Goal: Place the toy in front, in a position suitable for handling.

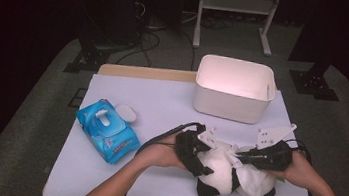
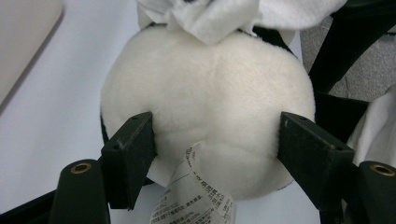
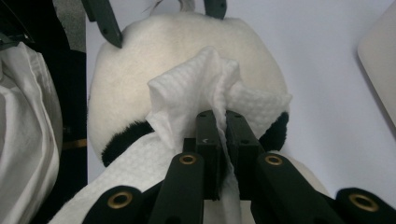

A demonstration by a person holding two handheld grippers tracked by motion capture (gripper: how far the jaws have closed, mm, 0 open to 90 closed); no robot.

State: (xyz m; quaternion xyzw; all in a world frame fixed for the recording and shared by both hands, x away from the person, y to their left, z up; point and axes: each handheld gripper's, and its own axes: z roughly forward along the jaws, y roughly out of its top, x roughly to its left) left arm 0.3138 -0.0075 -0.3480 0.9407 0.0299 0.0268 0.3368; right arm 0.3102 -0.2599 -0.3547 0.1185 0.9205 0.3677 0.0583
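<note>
A plush panda (image 1: 220, 177) lies near the front edge of the table (image 1: 162, 101), in front of the white rectangular bin (image 1: 234, 89) and well to the right of the blue wipe pack (image 1: 106, 130). The left gripper (image 1: 203, 162) clamps the toy's pale rounded body. In the left gripper view its two black jaws stand wide, each pad pressed into the cream fur on either side of the panda (image 2: 205, 116), so they are closed on it as far as the soft bulk allows. That view alone brings out a crinkled printed care label (image 2: 196, 200) hanging from the seam between the jaws.

The right gripper (image 1: 235, 157) holds a white wipe (image 1: 253, 180) against the panda, just right of the left gripper. The right gripper view shows what the high view blurs: the jaws are pinched nearly together on a bunched fold of the wipe (image 3: 210, 93), whose surface has a fine waffle-like embossing, draped over the panda's back (image 3: 187, 42) above a black fur band. The tips of the left gripper's jaws appear at the far side of the toy there.

The high view alone shows the wipe pack, a glossy soft packet with its round white lid (image 1: 126, 112) flipped open behind it, and the bin, smooth-walled with rounded corners, standing behind the panda.
</note>
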